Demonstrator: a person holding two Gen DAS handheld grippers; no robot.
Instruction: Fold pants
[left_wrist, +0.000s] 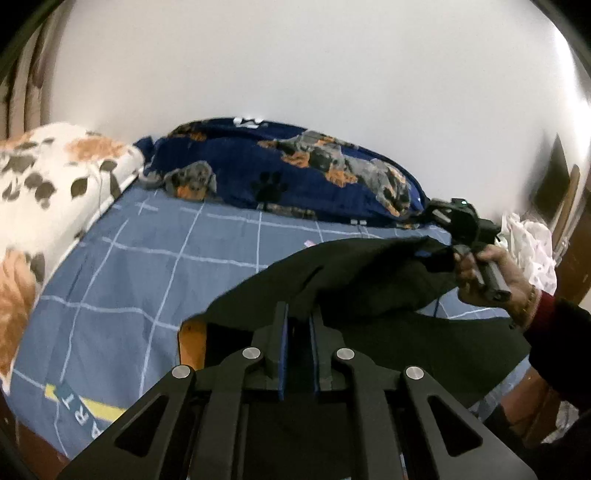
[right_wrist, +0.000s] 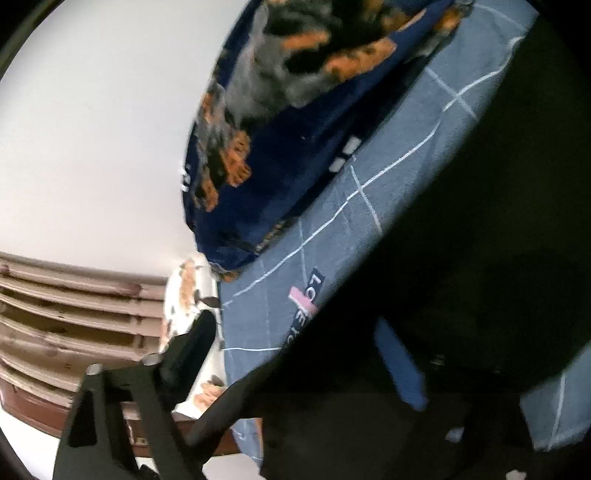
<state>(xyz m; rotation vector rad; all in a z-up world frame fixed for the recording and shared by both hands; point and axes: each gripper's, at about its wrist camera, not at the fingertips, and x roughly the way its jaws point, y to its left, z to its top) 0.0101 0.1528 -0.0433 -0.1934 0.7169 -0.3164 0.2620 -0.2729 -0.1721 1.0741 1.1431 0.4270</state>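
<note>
The black fabric pants (left_wrist: 369, 273) hung slack in the air just above the blue bed sheet with its pale grid lines (left_wrist: 155, 258), stretched between the two tools so that their long run lay from the near left to the far right of the left wrist view. The left hand-held gripper (left_wrist: 298, 325) had its blue-padded jaws drawn close together on an edge of the cloth, right at the near end of that run. The right hand-held gripper (left_wrist: 448, 236), carried by the person's right hand (left_wrist: 487, 277), sat at the far end, near the dark blue blanket printed with dogs (left_wrist: 288, 166). In the right wrist view the black cloth draped across the tool and hid most of the jaws; one blue pad (right_wrist: 399, 365) showed through, so the jaws probably stood part-way closed around the cloth, though whether the pads pressed on it could not be told. The coming move seemed to depend on that span: each hand-held gripper at its own end, the cloth sagging between them.
</note>
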